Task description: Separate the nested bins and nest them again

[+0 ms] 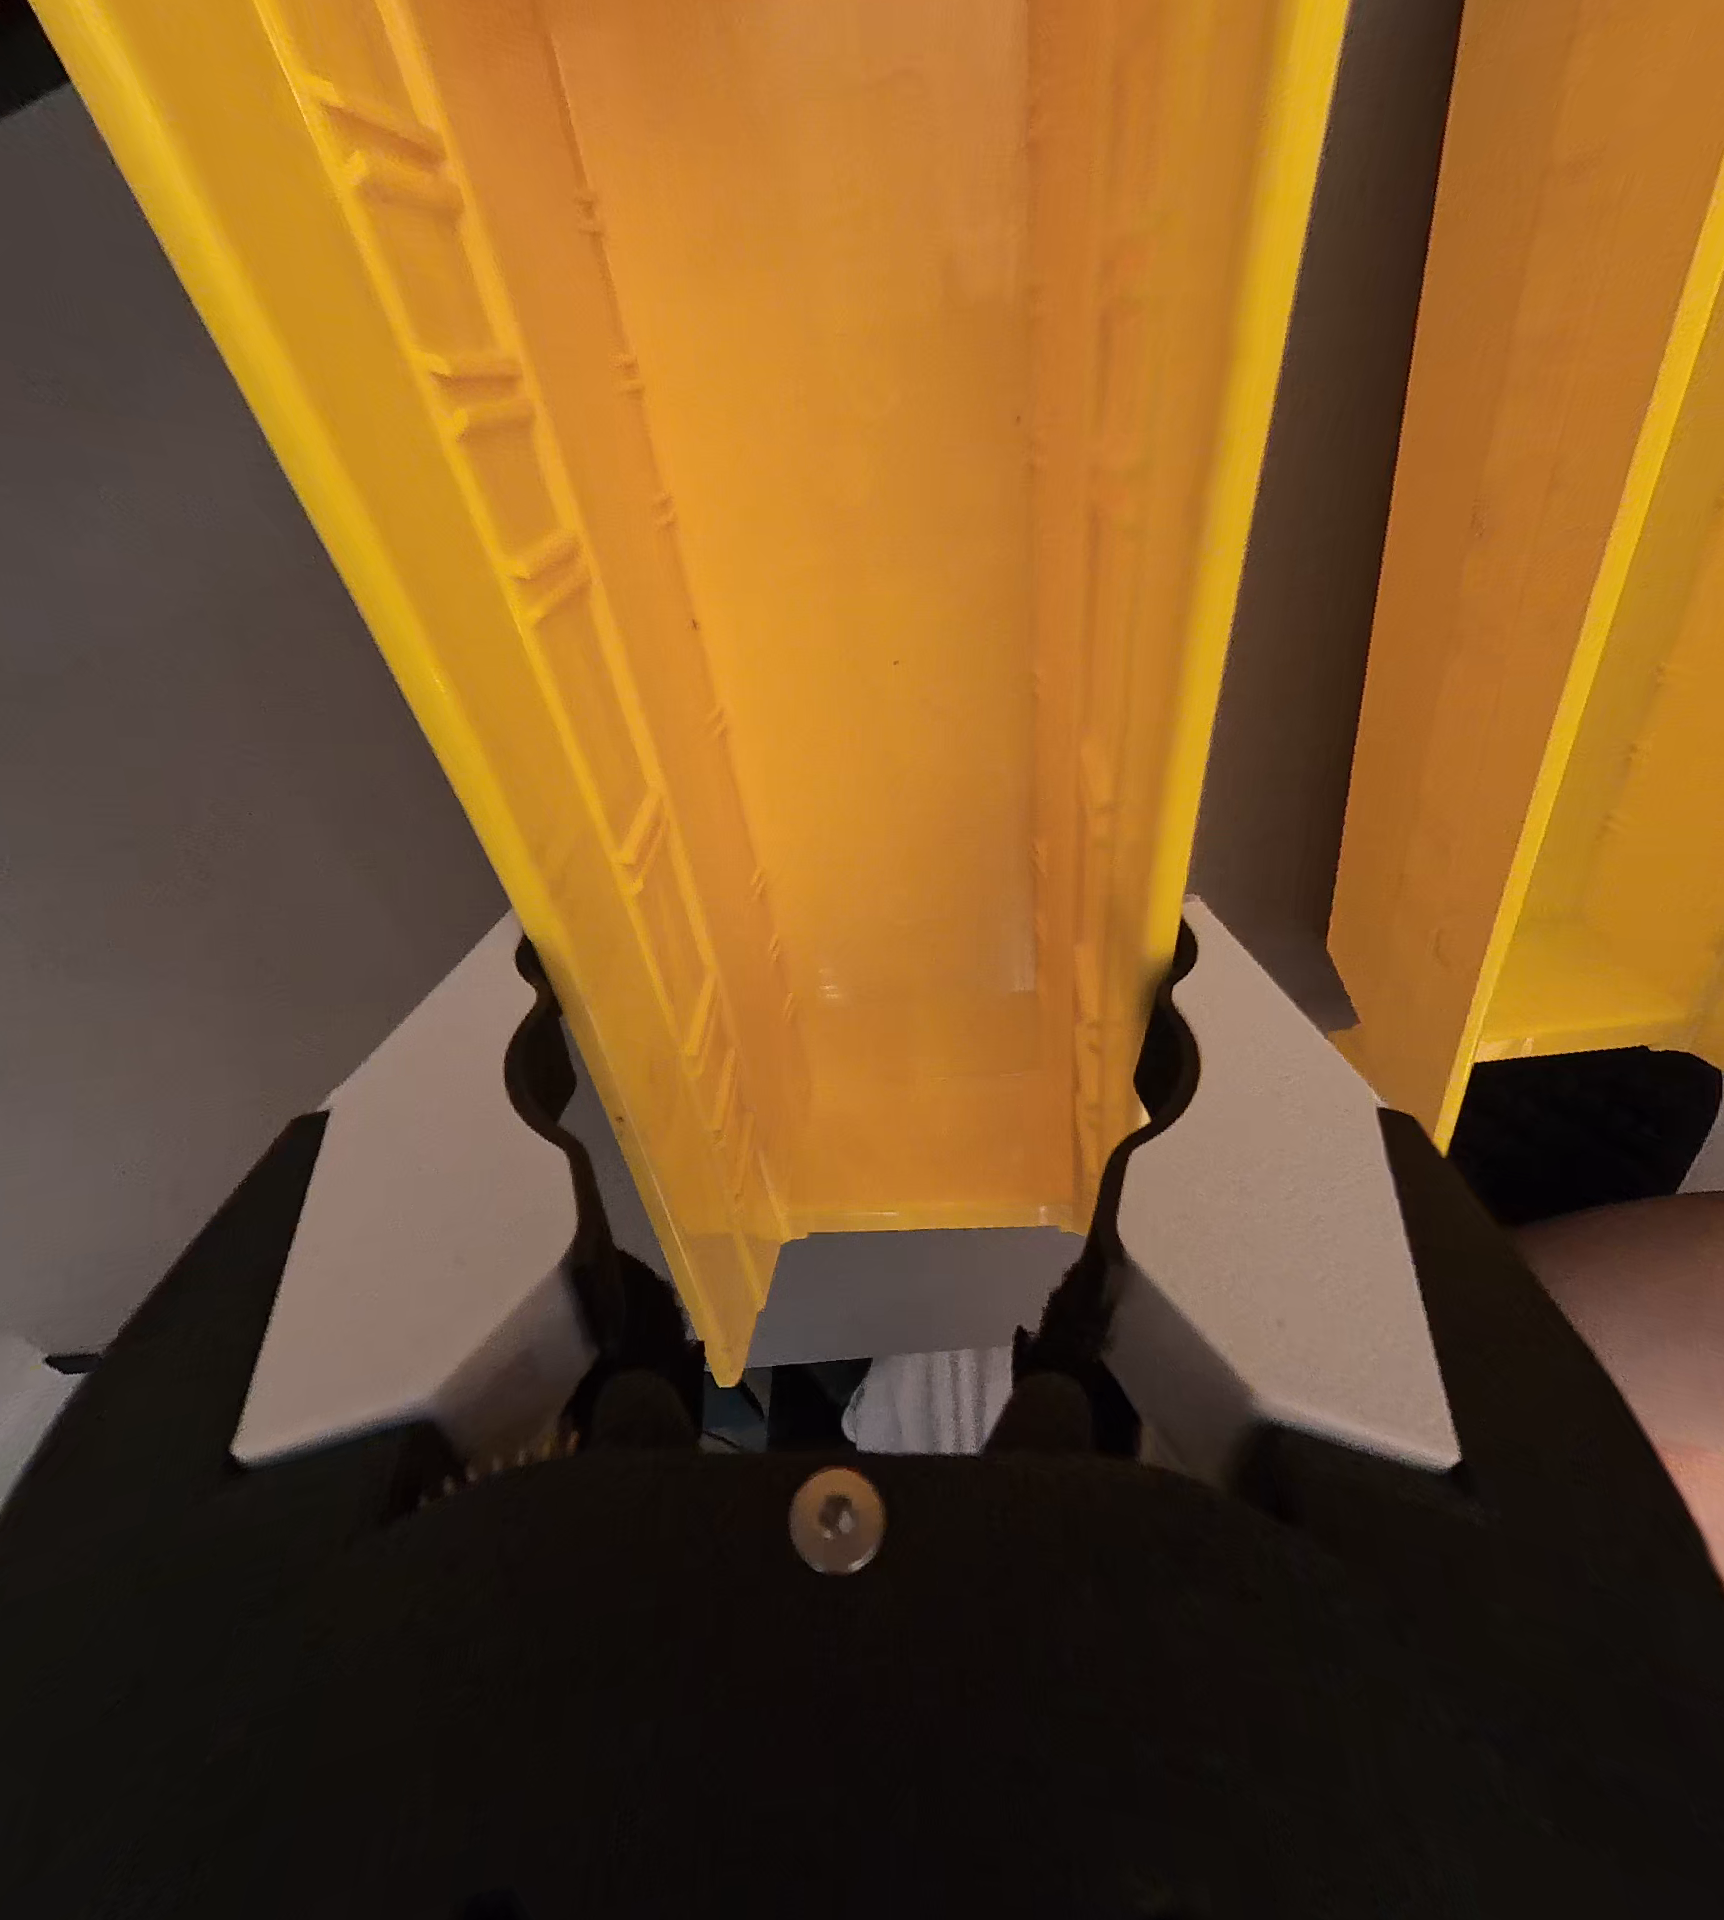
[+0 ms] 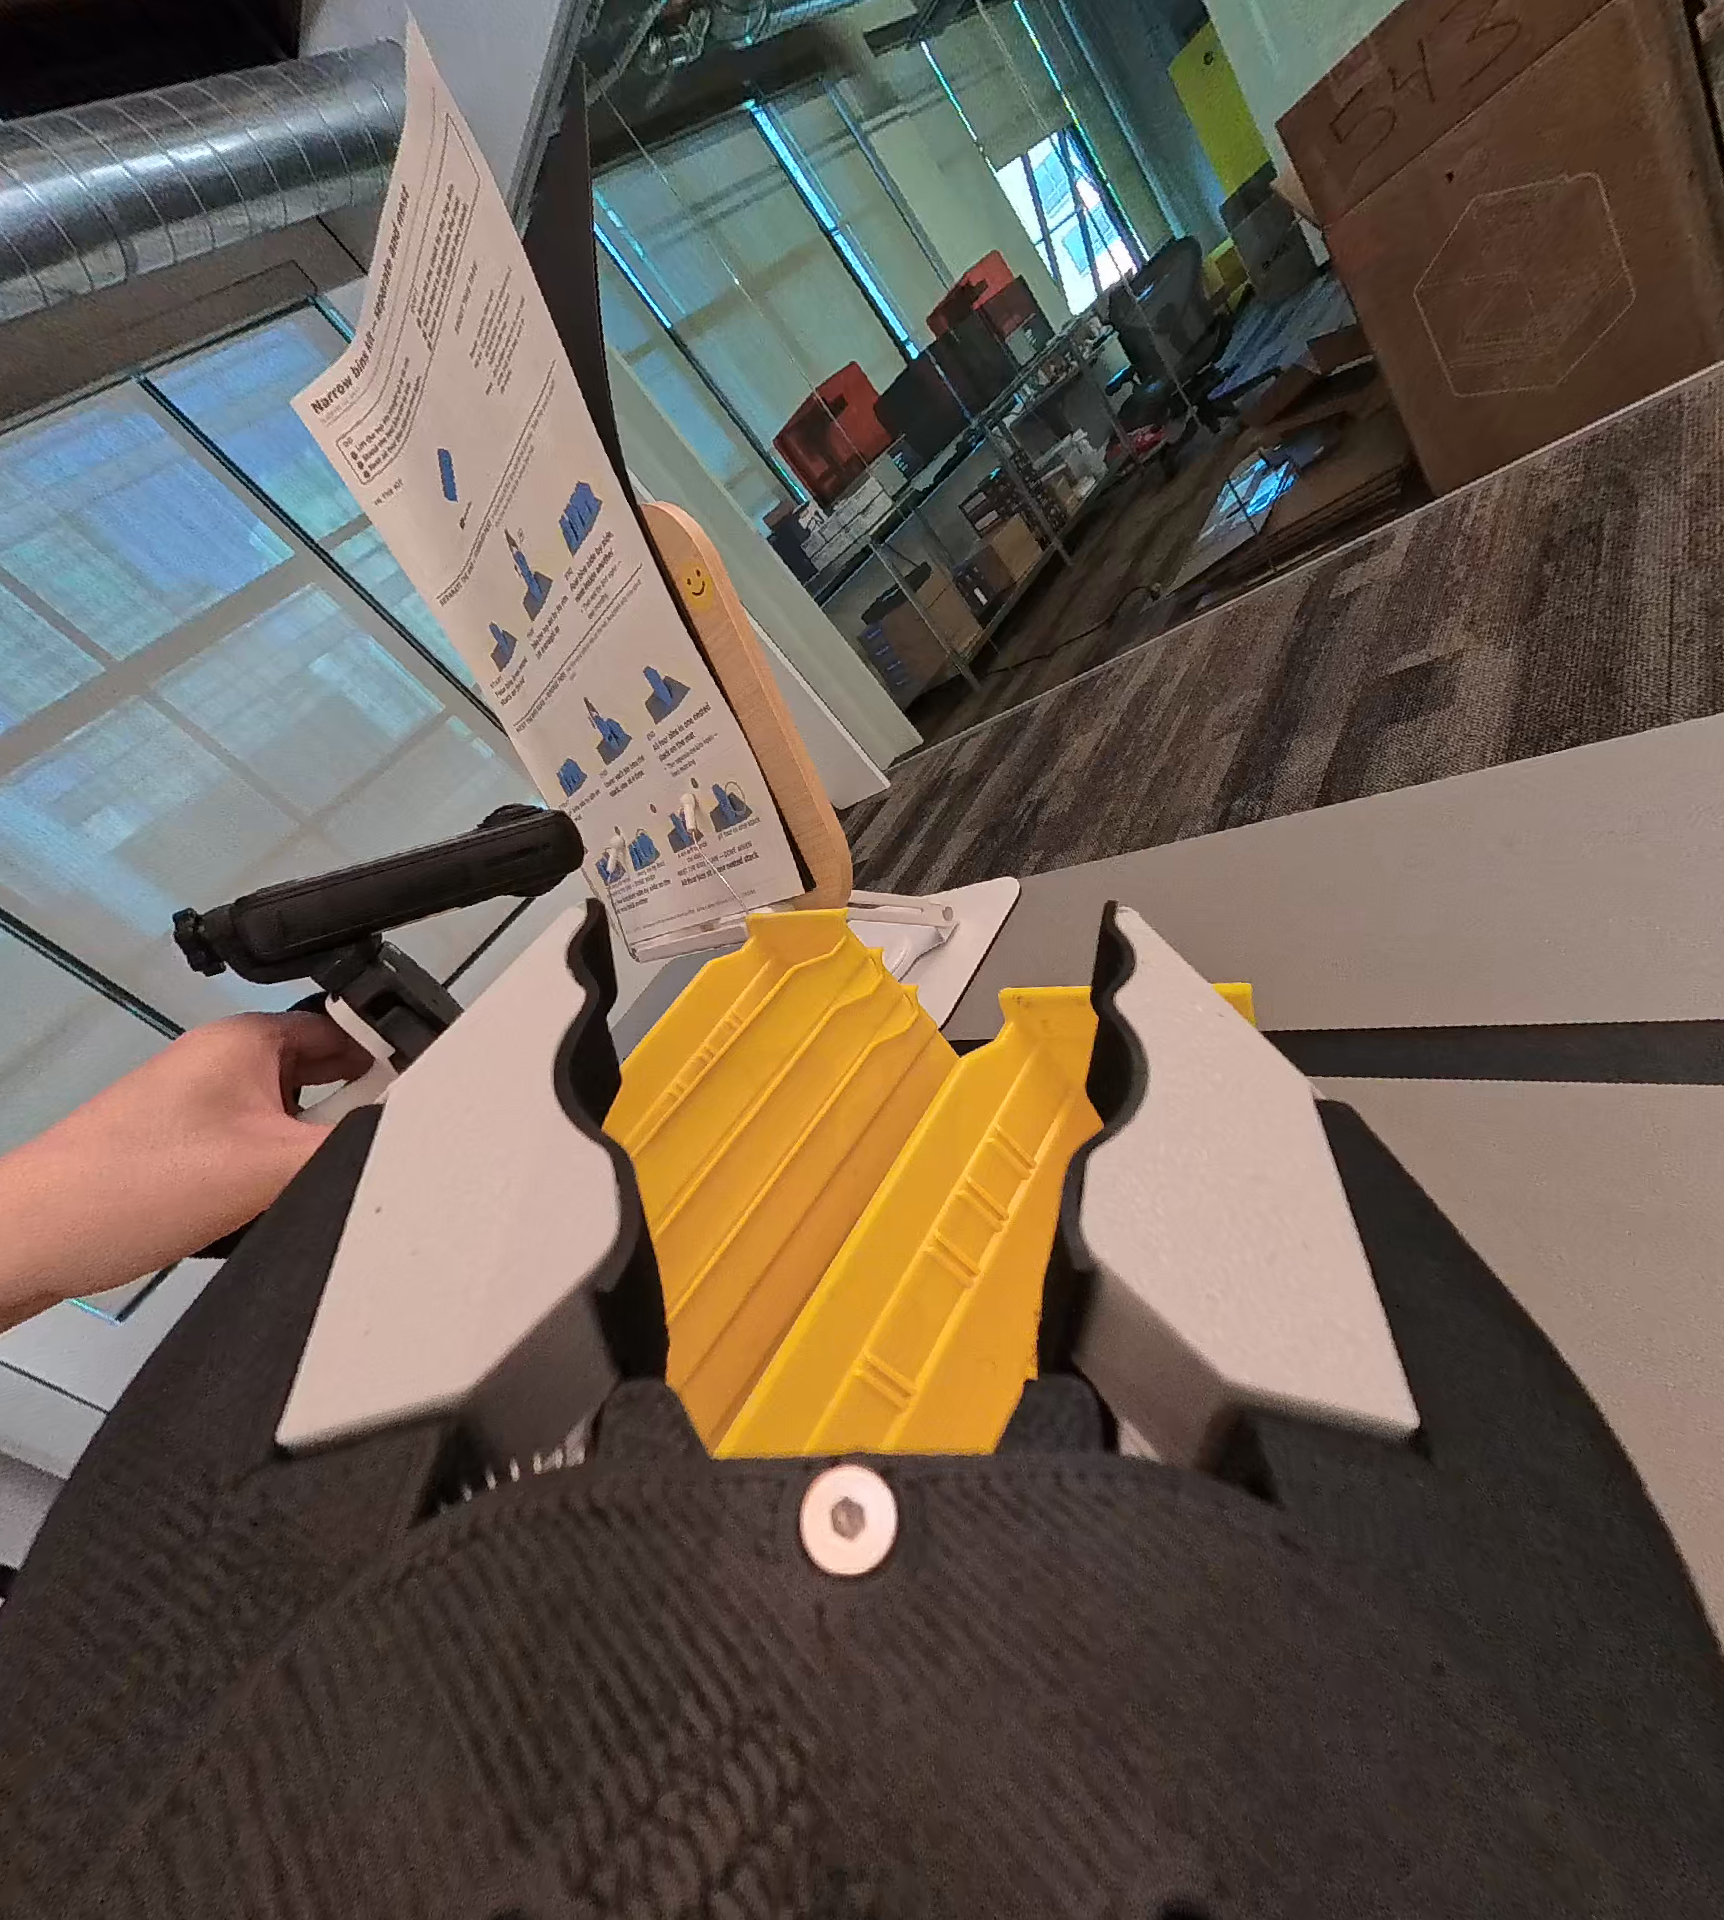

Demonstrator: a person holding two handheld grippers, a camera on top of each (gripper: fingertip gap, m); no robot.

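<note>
In the left wrist view a long, narrow yellow bin [image 1: 889, 623] runs lengthwise straight away from the camera, its open trough facing the lens. The left tool [image 1: 853, 997] is closed on the near end, both dark pads pressed against the bin's side rims. A second yellow bin [image 1: 1564, 623] lies just beside it on the right, roughly parallel. In the right wrist view the right tool [image 2: 853, 997] has two yellow bins [image 2: 837, 1195] between its fingers, ribbed sides up, long axes pointing forward over the grey worktop [image 2: 1460, 935]; whether its pads press on them cannot be told.
</note>
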